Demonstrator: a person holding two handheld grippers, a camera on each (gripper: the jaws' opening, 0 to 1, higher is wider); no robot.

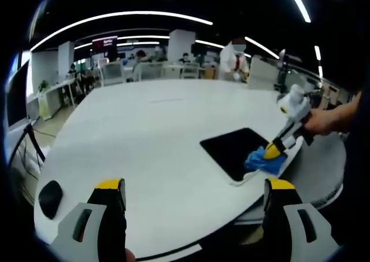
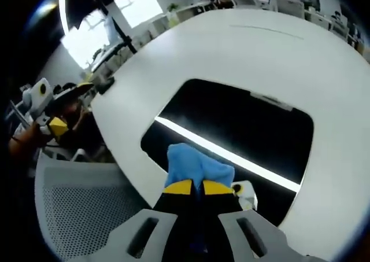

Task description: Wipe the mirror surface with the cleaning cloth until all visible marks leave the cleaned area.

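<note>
Two grippers | left gripper (image 1: 193, 201) fingers spread apart, grasping nothing, over near left of round white bench (image 1: 150, 135) | dark rectangular mirror (image 2: 231, 135) flat at bench's right edge | right gripper (image 2: 193, 187) fingers clenched on blue cleaning cloth (image 2: 196, 165), pressed onto mirror's near edge

Beyond the fingertips spreads a white table (image 1: 156, 135); farther off, office desks (image 1: 167, 70) stand under long ceiling light strips (image 1: 115, 16).
</note>
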